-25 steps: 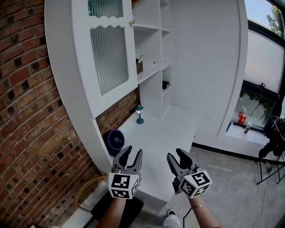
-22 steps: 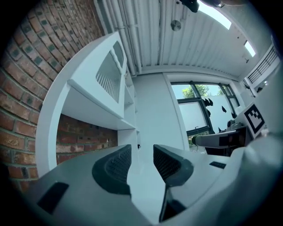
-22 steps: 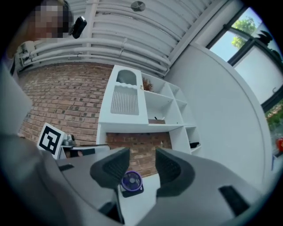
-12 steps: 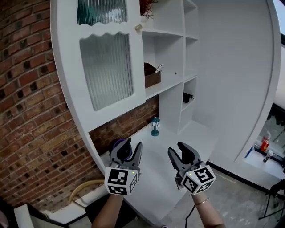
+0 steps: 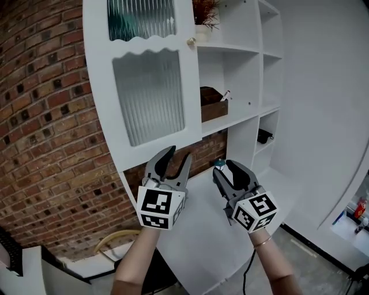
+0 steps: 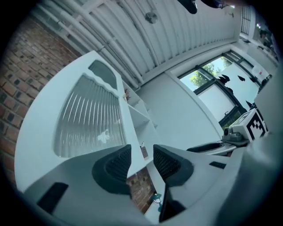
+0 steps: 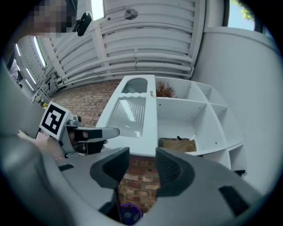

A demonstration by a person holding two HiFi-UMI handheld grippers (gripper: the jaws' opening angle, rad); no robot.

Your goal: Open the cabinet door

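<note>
**Both grippers empty, below the closed door; knob up and ahead**

The cabinet door [image 5: 149, 95] is shut: a tall white frame with ribbed glass, long axis vertical, flush with the cabinet front. Its small round knob [image 5: 191, 41] sits on the door's right edge, near the top. The hinges are probably on the left edge, though none are visible.

The left gripper [image 5: 176, 154] has its jaws spread with nothing between the pads, and it points up toward the door's lower edge. The right gripper [image 5: 226, 167] is just beside it, also spread and empty. Neither touches the cabinet.

Key relation: the knob lies well above both grippers. The left gripper's tips are almost straight under it, and the right is offset toward the open shelves. I judge the left nearer, but either could reach it. The next move needs a climb up the door's right edge, then the jaws closing around the knob and a pull outward.

Surface: a white counter [image 5: 202, 230] lies under the hands, with a small teal lantern [image 5: 219, 164] partly hidden behind the right gripper. A brown box [image 5: 213, 106] sits at the left end of the middle shelf, beside the door, and a plant [image 5: 206, 11] is on the shelf above.

Room: a brick wall [image 5: 40, 132] is on the left and a plain white wall on the right. The gripper views show a slatted ceiling and a window.
</note>
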